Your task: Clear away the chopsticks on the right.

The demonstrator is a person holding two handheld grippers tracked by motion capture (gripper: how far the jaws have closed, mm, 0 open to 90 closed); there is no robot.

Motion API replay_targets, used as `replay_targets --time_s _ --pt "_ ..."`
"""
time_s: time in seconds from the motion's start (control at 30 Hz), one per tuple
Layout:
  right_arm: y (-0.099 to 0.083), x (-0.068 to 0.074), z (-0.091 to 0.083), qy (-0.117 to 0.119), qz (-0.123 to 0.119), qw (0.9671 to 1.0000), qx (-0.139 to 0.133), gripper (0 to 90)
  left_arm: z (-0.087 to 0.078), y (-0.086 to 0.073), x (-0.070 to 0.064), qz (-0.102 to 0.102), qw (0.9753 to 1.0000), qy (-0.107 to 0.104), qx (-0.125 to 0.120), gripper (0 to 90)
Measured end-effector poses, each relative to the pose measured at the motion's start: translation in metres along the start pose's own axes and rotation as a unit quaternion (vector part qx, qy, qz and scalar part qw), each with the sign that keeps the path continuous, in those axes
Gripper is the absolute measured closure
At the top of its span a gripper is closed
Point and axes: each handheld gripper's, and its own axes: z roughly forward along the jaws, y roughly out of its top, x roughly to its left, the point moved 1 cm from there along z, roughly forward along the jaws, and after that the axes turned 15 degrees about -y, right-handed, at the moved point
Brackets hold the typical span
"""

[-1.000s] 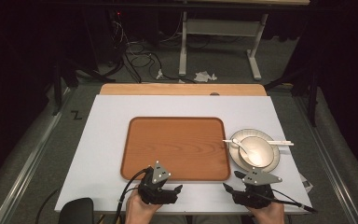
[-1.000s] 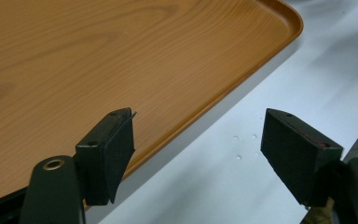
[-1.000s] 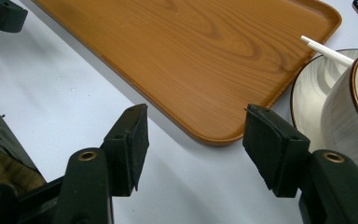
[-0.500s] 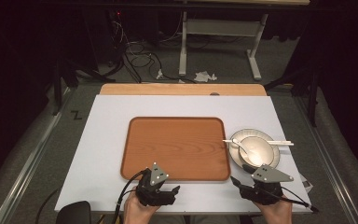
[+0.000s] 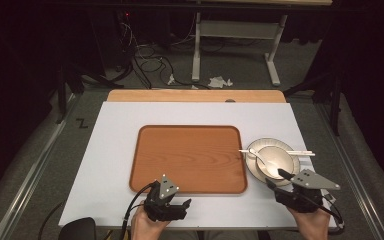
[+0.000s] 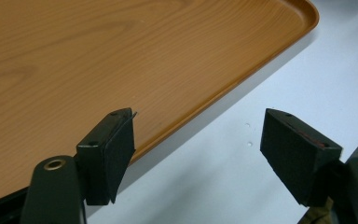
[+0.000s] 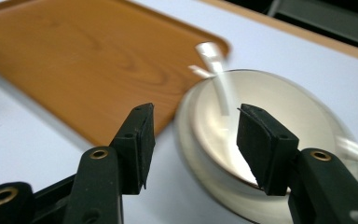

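At the left we hold the left gripper [image 5: 182,204] low over the white surface [image 5: 110,150] at the near edge of the wooden tray [image 5: 190,157], its 2 fingers [image 6: 109,149] spread wide and gripping nothing. To the right of the tray, just beside its edge, sits the plate [image 5: 254,167] carrying the bowl [image 5: 276,161], with a spoon [image 5: 254,155] resting in the bowl and chopsticks [image 5: 302,153] lying across the far rim. At the right we hold the right gripper [image 5: 278,179] at the bowl's near rim, its fingers [image 7: 137,140] apart and empty.
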Motion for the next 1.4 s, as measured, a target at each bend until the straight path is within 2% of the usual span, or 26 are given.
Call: replay_targets --time_s 0.07,0.1,0.23,0.33,0.43,0.47,0.5,0.6,0.8,0.97,1.03,1.23,1.4 --pt "-0.003 -0.013 -0.003 -0.005 0.025 0.9997 0.0 47.6 0.002 0.001 0.0 0.003 1.0 -0.001 0.002 26.0" --pt "-0.006 -0.024 -0.005 -0.002 0.052 0.9986 0.003 47.9 0.004 0.002 0.0 0.004 1.0 -0.005 0.004 26.0" --pt "-0.008 -0.035 -0.008 -0.021 0.06 0.9979 0.007 48.1 0.007 0.004 0.0 0.008 0.9999 -0.009 0.006 26.1" --pt "-0.012 -0.045 -0.011 -0.033 0.076 0.9965 0.011 48.3 0.009 0.007 0.001 0.011 0.9998 -0.015 0.009 26.1" --pt "-0.018 -0.062 -0.011 -0.045 0.102 0.9935 0.021 51.2 0.011 0.009 0.001 0.015 0.9997 -0.018 0.01 26.1" --pt "-0.018 -0.062 -0.011 -0.045 0.102 0.9935 0.021 51.2 0.011 0.009 0.001 0.016 0.9996 -0.019 0.01 26.1" --pt "-0.021 -0.07 -0.013 -0.055 0.111 0.9919 0.026 53.6 0.011 0.01 0.001 0.016 0.9996 -0.02 0.01 26.1" --pt "-0.021 -0.08 -0.014 -0.064 0.124 0.9898 0.03 57.1 0.013 0.011 0.002 0.015 0.9996 -0.022 0.011 26.1" --pt "-0.016 -0.091 -0.008 -0.066 0.13 0.9884 0.043 62.9 0.013 0.011 0.002 0.015 0.9995 -0.024 0.013 26.3" --pt "-0.007 -0.092 0.002 -0.061 0.116 0.9896 0.058 70.3 0.011 0.009 0.002 0.011 0.9996 -0.025 0.013 26.3" --pt "-0.001 -0.091 0.009 -0.06 0.103 0.9903 0.071 73.7 0.01 0.008 0.002 0.01 0.9996 -0.024 0.013 26.4" --pt "0.003 -0.095 0.03 -0.06 0.081 0.99 0.098 76.0 0.002 0.001 0.002 -0.003 0.9999 -0.011 0.008 26.4" --pt "0.005 -0.103 0.041 -0.056 0.081 0.9894 0.107 76.1 -0.003 -0.004 0.002 -0.013 0.9999 -0.002 0.005 26.5"
